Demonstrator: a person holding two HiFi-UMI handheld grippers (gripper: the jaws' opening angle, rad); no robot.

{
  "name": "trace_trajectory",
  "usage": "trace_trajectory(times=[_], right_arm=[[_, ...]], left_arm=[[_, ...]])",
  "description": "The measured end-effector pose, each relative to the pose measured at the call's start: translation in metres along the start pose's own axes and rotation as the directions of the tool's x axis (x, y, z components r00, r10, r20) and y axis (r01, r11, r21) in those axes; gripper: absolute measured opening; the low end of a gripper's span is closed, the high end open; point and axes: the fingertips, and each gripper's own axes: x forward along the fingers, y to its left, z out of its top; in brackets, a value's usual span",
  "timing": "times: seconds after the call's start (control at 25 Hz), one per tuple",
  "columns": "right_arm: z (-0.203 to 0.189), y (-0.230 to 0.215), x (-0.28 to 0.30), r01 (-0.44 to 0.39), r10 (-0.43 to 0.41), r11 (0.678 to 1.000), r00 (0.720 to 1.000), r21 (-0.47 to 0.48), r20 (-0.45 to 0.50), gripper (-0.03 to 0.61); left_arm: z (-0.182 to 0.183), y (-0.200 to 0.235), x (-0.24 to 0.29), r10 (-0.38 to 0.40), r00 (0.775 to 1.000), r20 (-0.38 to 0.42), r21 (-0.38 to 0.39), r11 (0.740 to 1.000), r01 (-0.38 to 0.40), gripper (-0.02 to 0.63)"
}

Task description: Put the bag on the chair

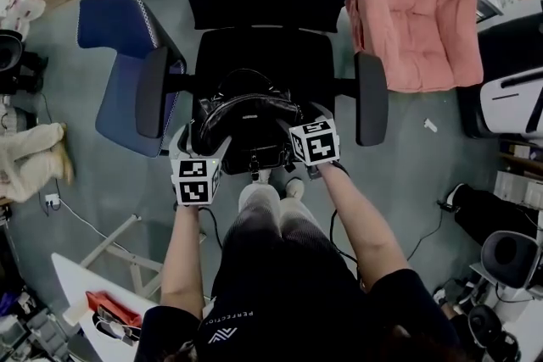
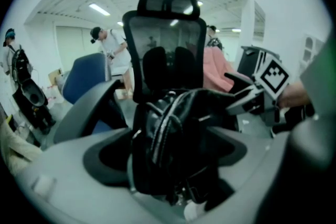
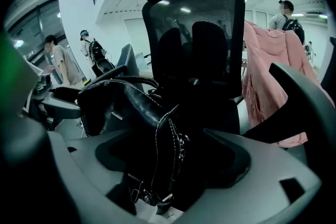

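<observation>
Left gripper view: left gripper [image 2: 170, 144] fingers [image 2: 63, 165] clamped on one end of black bag [image 2: 173, 134]. Right gripper view: right gripper [image 3: 168, 155] fingers pinch bag's other end at zipper seam. Bag held between both grippers, over front of chair [image 1: 263, 47] seat, between chair armrests [image 1: 151, 89]. Whether bag touches seat: cannot tell, underside hidden. Pink jacket [image 1: 420, 4] hangs right of chair; blue chair [image 1: 119, 55] left of it.
</observation>
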Motion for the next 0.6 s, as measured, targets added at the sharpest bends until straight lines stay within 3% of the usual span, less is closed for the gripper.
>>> trace_trajectory(times=[0.6], right_arm=[[-0.002,0.016,-0.03,-0.107,0.106,0.994,0.993,-0.001,0.047,0.345]], left_arm=[[0.017,-0.005,0.009,0.034,0.999,0.025,0.024,0.999,-0.035,0.416]])
